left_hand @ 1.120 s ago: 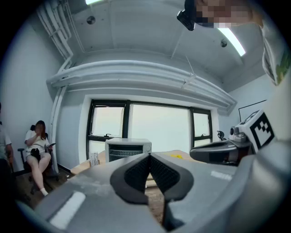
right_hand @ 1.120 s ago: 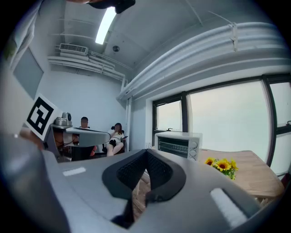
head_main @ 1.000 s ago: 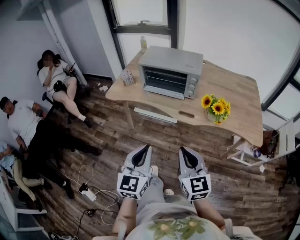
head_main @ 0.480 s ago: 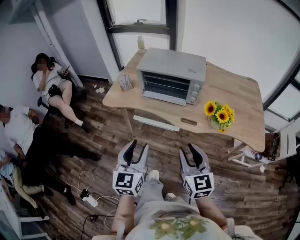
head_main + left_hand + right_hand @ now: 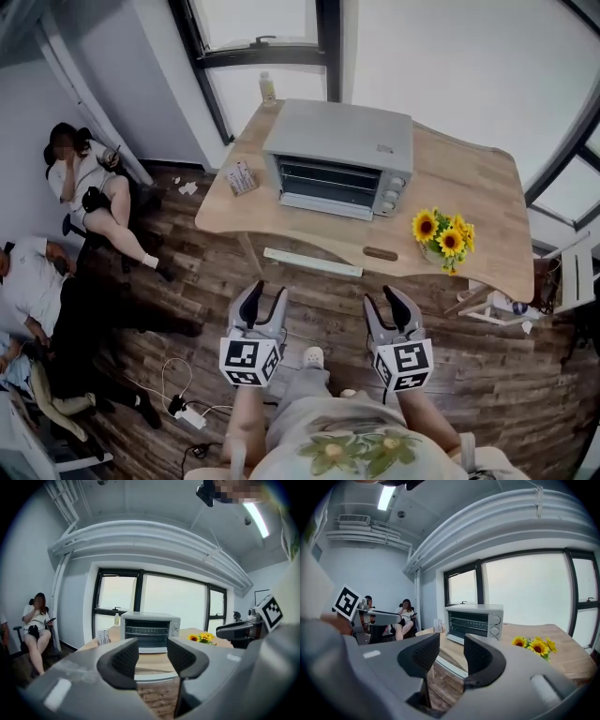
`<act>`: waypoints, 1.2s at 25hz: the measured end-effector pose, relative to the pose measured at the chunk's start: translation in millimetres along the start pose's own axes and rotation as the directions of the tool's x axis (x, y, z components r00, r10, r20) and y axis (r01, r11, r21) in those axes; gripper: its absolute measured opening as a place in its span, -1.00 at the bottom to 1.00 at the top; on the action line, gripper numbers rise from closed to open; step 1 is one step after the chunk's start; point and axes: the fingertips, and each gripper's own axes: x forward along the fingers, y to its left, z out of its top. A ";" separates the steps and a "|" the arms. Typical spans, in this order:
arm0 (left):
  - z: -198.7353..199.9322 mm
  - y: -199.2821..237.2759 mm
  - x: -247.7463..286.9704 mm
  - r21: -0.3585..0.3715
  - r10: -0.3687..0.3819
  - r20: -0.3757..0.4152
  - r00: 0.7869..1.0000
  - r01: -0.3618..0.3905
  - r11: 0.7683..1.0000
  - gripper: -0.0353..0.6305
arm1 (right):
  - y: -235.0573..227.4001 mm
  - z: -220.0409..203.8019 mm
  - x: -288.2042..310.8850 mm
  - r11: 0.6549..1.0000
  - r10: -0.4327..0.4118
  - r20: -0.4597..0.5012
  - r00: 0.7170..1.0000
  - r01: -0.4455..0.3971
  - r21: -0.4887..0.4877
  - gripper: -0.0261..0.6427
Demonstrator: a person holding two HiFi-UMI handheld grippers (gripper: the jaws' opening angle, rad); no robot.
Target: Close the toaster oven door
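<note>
Silver toaster oven (image 5: 339, 141) holds a rack (image 5: 326, 177); left hand-held gripper (image 5: 266, 292) and right hand-held gripper (image 5: 382, 298) are opening, empty.

Silver toaster oven (image 5: 339, 141), door (image 5: 325, 206) open

The person wears a pale top printed with yellow flowers and green leaves (image 5: 352, 452), light grey trousers (image 5: 302, 386) and a pale shoe (image 5: 312, 356). The left tool (image 5: 266, 292) and the right tool (image 5: 383, 300) look alike: a smooth light-grey moulded shell, a white cube bearing black square markers (image 5: 246, 361) at the rear, and two curved jaws lined with black ribbed pads (image 5: 125, 656). Both tools' jaws are opening, with nothing between them.
</note>
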 end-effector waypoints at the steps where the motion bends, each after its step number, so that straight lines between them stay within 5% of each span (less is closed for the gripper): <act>1: -2.5 5.1 5.5 -0.002 -0.005 -0.010 1.000 0.005 1.000 -0.33 | -1.9 -2.0 4.6 1.000 -0.006 -0.009 1.000 0.006 0.005 -0.48; 17: -54.6 88.5 81.5 -0.073 -0.090 -0.163 0.983 0.079 0.994 -0.30 | -33.8 -58.4 72.4 0.960 -0.108 -0.165 0.980 0.146 0.240 -0.48; 30: -102.4 112.9 120.1 -0.154 -0.123 -0.268 0.956 0.083 0.985 -0.30 | -54.1 -110.1 91.4 0.895 -0.080 -0.266 0.961 0.187 0.405 -0.48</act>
